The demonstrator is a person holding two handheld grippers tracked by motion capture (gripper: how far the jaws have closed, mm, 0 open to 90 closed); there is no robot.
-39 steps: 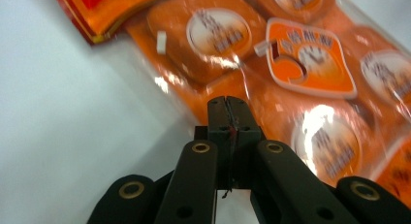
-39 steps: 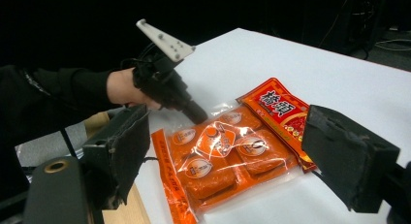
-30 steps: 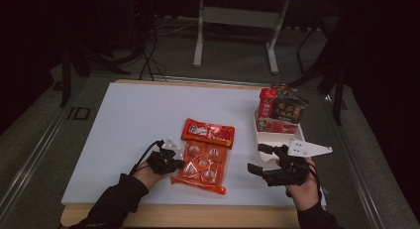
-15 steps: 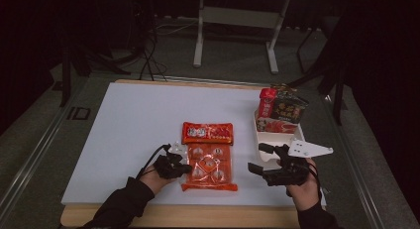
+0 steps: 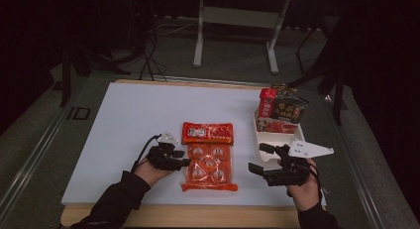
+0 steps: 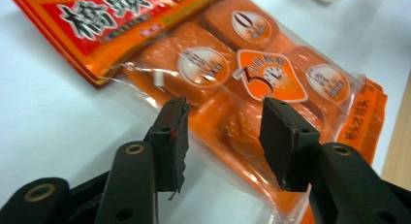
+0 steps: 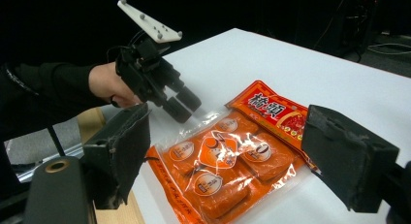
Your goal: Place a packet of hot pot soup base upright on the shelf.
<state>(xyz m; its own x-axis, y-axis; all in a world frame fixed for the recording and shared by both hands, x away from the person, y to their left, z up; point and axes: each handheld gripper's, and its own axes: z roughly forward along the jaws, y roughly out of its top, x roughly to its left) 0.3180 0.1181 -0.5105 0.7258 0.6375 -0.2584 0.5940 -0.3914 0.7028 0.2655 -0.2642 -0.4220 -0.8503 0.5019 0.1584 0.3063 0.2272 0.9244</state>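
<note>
An orange snack packet (image 5: 208,164) with a red header lies flat on the white table (image 5: 124,125), near the front edge. My left gripper (image 5: 185,162) sits at the packet's left edge. In the left gripper view its jaws (image 6: 223,132) have just been opening and stand apart over the packet's (image 6: 252,73) clear edge, pinching nothing. My right gripper (image 5: 258,157) hovers open to the right of the packet. In the right gripper view its wide jaws (image 7: 228,122) frame the packet (image 7: 218,161), with the left gripper (image 7: 184,104) beyond it.
A white tray (image 5: 292,137) at the right side of the table holds several upright snack packets (image 5: 280,110), just behind my right gripper. The table's wooden front edge (image 5: 198,216) runs close under both hands. A metal stand (image 5: 233,16) is on the floor beyond.
The packet, held skewed in the shut left gripper a second ago, now lies straight and flat. The left gripper's jaws have come apart and let go. The right gripper kept still.
</note>
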